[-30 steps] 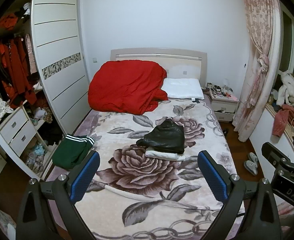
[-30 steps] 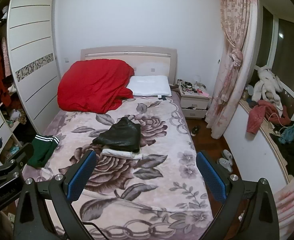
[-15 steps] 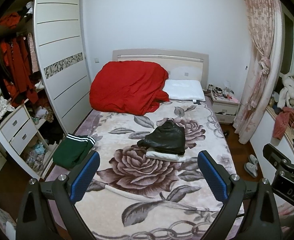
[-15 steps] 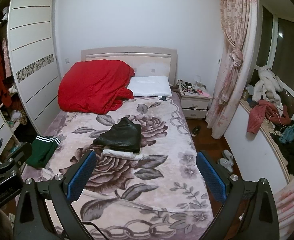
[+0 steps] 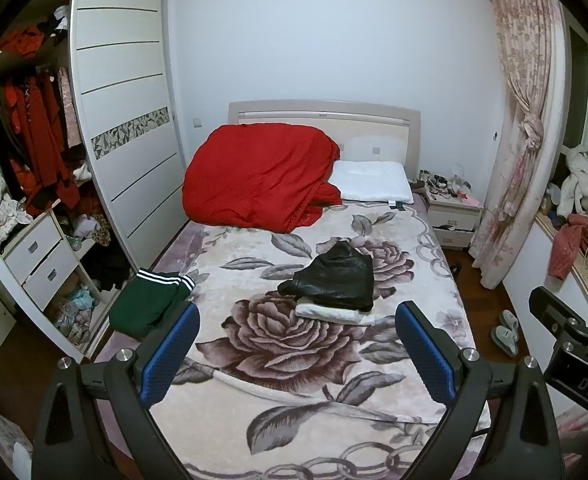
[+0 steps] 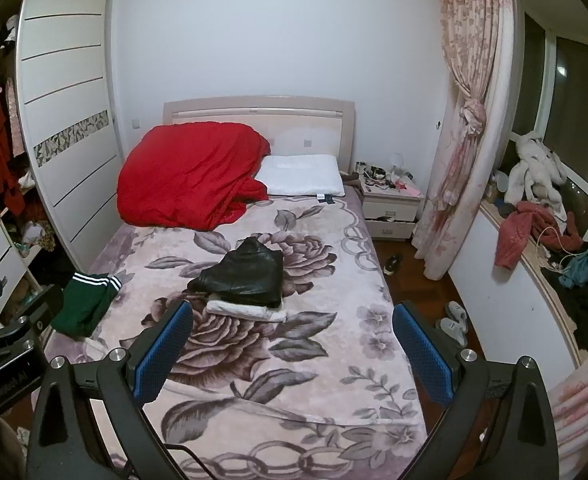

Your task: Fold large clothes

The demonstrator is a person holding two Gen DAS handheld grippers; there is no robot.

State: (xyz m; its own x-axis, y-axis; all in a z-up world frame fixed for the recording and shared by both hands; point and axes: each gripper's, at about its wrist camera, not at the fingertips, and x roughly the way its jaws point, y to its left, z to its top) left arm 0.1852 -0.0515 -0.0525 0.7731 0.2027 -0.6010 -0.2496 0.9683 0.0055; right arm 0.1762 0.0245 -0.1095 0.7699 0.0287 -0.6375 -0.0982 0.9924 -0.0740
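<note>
A folded black leather garment (image 5: 334,280) lies on a folded white garment (image 5: 334,314) in the middle of the bed (image 5: 254,420); the stack also shows in the right wrist view (image 6: 242,276). A green garment with white stripes (image 5: 150,300) hangs over the bed's left edge, also in the right wrist view (image 6: 86,304). My left gripper (image 5: 298,356) is open and empty, held above the foot of the bed. My right gripper (image 6: 292,354) is open and empty beside it.
A red duvet (image 5: 254,176) and white pillow (image 5: 370,186) lie at the headboard. An open wardrobe with clothes (image 5: 26,140) stands left. A nightstand (image 5: 452,216), pink curtain (image 5: 522,140), slippers (image 5: 504,332) and a cluttered window ledge (image 6: 554,240) are on the right.
Both grippers have drifted slightly back and left; the view shifts a little. Nothing on the bed has moved.
</note>
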